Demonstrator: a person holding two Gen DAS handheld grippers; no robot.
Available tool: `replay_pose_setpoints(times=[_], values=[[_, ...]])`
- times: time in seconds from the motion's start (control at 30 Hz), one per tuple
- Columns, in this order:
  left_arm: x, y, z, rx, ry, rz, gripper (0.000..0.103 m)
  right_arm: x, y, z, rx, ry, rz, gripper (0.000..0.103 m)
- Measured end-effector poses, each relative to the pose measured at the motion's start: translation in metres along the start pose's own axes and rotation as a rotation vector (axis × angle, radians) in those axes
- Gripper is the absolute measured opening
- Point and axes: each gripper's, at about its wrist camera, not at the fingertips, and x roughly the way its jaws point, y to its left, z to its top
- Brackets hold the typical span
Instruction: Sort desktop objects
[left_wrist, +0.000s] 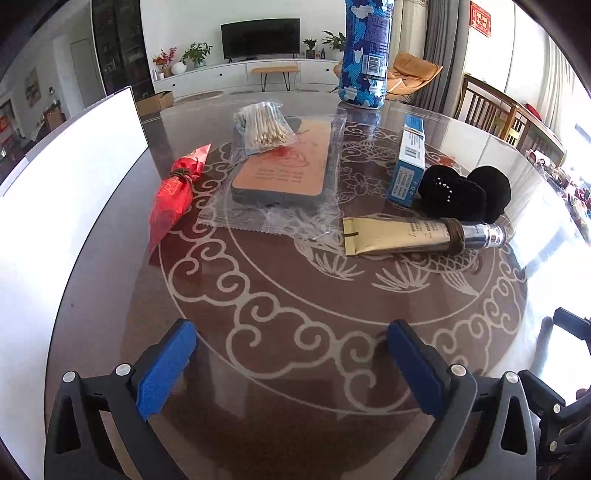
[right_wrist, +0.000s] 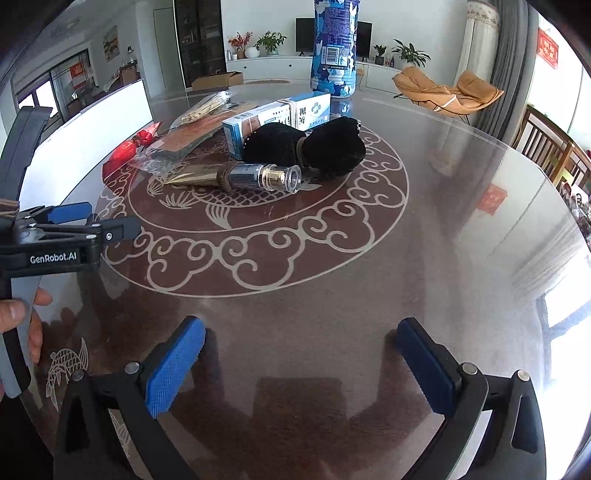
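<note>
Glass covers the patterned desk (left_wrist: 295, 295), and in the left wrist view the left tongs (left_wrist: 291, 354) hang over it spread as wide as they go, with nothing between the blue pads (left_wrist: 166, 369). The clutter lies well ahead of them: a red wrapped packet (left_wrist: 173, 195) at the left, a flat packet in clear film (left_wrist: 284, 166) with a bag of cotton swabs (left_wrist: 264, 127) resting on its far end, a blue box (left_wrist: 406, 166), a black fuzzy piece (left_wrist: 465, 192) and a gold tube (left_wrist: 413, 236). A tall blue can (left_wrist: 365, 51) stands upright beyond them, and a white board (left_wrist: 74, 166) edges the left side. The tube is nearest; its long axis runs across the view, flat crimped end left, silver cap right. A sound pick, I judge, would straddle the tube's body across that axis, not at the slippery cap.

From the right wrist view the right tongs (right_wrist: 299, 354) are likewise wide open and empty above bare glass. Here the tube (right_wrist: 236, 176) points its clear cap toward the right, just in front of the fuzzy piece (right_wrist: 306, 149) and the box (right_wrist: 277, 118). The left tongs (right_wrist: 74, 221) show at the left edge, a hand (right_wrist: 18, 317) below them.
</note>
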Motion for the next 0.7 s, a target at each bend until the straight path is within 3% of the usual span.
replay_pose_setpoints(times=[0.7], values=[[0.0019, 0.0032, 0.0031, 0.009, 0.004, 0.001, 0.103, 0.0007, 0.0007, -0.0004, 0.001, -0.001, 0.0, 0.103]])
